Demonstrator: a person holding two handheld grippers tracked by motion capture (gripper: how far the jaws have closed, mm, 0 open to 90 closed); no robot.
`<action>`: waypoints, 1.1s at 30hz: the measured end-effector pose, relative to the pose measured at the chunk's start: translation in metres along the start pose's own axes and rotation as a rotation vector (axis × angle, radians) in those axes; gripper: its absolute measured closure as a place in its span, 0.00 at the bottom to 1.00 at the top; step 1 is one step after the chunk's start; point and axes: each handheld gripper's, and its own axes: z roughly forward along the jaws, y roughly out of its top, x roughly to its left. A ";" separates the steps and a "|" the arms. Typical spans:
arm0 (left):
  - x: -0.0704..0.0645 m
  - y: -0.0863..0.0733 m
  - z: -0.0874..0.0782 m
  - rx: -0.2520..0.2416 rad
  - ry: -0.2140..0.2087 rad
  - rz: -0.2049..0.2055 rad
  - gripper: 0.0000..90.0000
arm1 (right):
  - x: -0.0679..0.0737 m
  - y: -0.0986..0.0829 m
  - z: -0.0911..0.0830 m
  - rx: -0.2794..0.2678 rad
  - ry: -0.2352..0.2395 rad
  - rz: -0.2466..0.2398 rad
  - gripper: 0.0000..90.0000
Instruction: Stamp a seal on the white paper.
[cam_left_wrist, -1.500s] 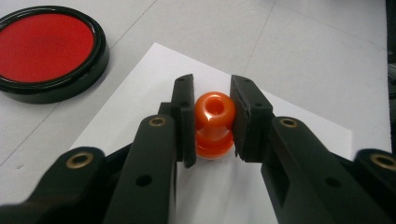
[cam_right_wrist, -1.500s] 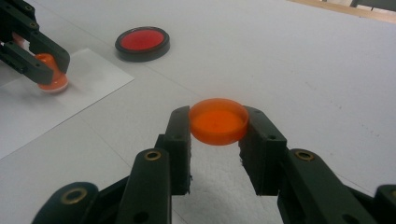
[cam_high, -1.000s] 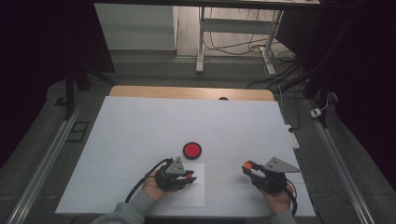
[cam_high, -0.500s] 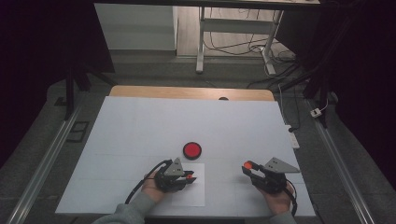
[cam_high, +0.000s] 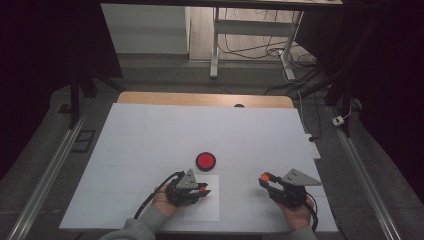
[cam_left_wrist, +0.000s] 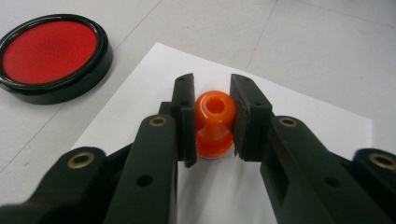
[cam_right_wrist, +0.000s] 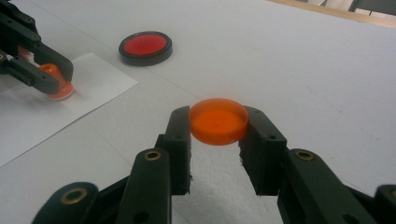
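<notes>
An orange knob-shaped stamp (cam_left_wrist: 214, 123) stands upright on a white paper sheet (cam_left_wrist: 317, 121), base down on the sheet. My left gripper (cam_left_wrist: 212, 116) is shut on it from both sides. In the high view the left gripper (cam_high: 202, 190) sits low over the paper (cam_high: 207, 210). My right gripper (cam_right_wrist: 218, 126) is shut on a flat orange round cap (cam_right_wrist: 218, 120), held just above the table. The right gripper (cam_high: 265, 178) is at the front right, apart from the left. The stamp (cam_right_wrist: 58, 81) also shows far left in the right gripper view.
A round red ink pad in a black case (cam_high: 205, 160) lies open just beyond the paper, close to the left gripper; the same pad (cam_left_wrist: 49, 53) sits at upper left. The white table cover (cam_high: 150, 135) stretches back to a wooden edge (cam_high: 200, 99).
</notes>
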 end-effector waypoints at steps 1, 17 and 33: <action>0.000 0.000 0.000 0.000 0.000 0.000 0.81 | 0.000 0.000 0.000 -0.003 0.000 0.000 0.72; 0.007 0.010 -0.010 -0.027 0.000 -0.004 0.81 | -0.001 0.000 0.000 -0.005 0.002 0.000 0.72; 0.015 0.018 -0.030 -0.144 -0.101 -0.110 0.81 | -0.001 0.000 0.001 0.000 0.005 0.000 0.72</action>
